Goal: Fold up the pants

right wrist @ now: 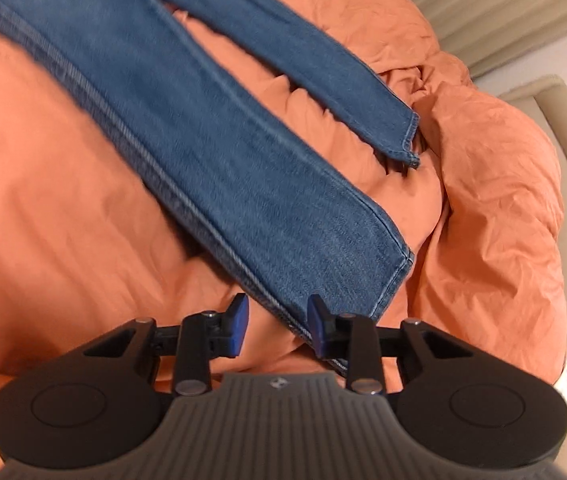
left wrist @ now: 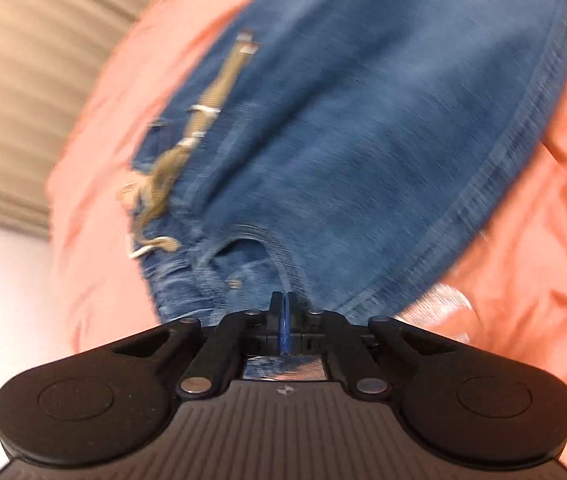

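Right wrist alone shows jeans (right wrist: 211, 128) hems (blurry).

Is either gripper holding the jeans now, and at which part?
The left gripper is shut on the jeans at the waist. The right gripper is open around one leg's hem corner, holding nothing.

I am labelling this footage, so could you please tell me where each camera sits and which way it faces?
Left wrist: on the left tool, shut on the jeans at the waist end, looking along them; the tool's black linkage shows.
Right wrist: on the right tool, open at the near leg's hem, looking up both legs.
Shared: the same jeans on the orange duvet.
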